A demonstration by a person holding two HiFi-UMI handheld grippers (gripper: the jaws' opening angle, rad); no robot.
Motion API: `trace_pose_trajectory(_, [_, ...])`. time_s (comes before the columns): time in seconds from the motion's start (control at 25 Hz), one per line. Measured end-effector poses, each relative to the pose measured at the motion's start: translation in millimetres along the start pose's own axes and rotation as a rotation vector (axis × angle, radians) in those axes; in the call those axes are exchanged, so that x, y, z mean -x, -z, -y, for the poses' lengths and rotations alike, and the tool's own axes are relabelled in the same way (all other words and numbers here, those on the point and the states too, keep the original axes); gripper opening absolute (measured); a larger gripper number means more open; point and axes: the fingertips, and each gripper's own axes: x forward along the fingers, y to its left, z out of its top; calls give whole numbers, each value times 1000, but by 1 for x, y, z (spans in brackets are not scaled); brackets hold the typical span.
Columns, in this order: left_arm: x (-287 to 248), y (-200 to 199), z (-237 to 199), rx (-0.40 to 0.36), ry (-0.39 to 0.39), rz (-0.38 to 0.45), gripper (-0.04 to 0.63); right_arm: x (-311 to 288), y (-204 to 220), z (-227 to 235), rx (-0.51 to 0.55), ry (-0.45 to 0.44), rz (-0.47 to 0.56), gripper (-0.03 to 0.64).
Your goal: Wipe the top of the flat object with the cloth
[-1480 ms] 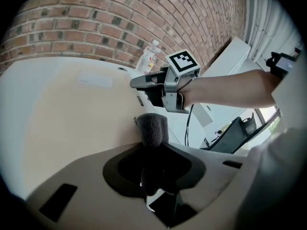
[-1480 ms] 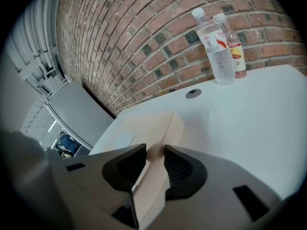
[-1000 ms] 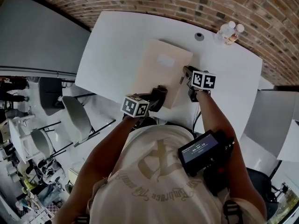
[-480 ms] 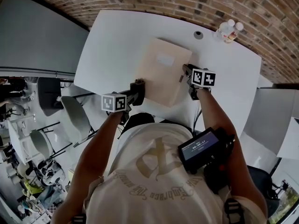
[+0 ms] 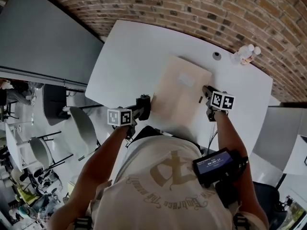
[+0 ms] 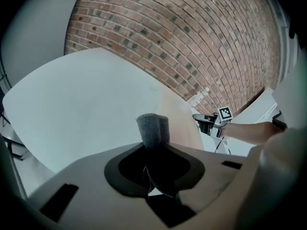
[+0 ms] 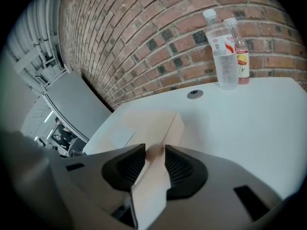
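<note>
The flat object is a beige cardboard box (image 5: 180,97) lying on the white table (image 5: 129,61). My left gripper (image 5: 144,104) is shut on a folded grey cloth (image 6: 153,130) that sticks out past the jaws. It hangs just off the box's left edge, over bare table; the box (image 6: 178,123) lies to the cloth's right. My right gripper (image 5: 205,91) is at the box's right edge. In the right gripper view both pads of the right gripper (image 7: 154,162) are closed on the box's side wall (image 7: 153,143).
Two bottles (image 7: 228,51) stand at the table's far right corner against the brick wall, next to a round cable grommet (image 7: 194,94). Grey chairs (image 5: 81,128) stand off the table's left near side. A dark panel (image 5: 43,37) borders the left.
My left gripper has carried the cloth leftwards from the box's near corner, past its left edge. The right gripper has kept its hold on the box's right edge.
</note>
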Motion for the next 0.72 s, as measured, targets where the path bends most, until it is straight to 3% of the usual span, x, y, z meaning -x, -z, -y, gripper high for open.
trace_pose_trajectory(0.28, [9, -23, -30, 35, 15, 44, 91, -1, -1, -4, 33, 59, -41, 137])
trace_pose_trajectory(0.72, [-14, -98, -27, -3, 111, 108, 91, -2, -1, -9, 15, 96, -69, 130])
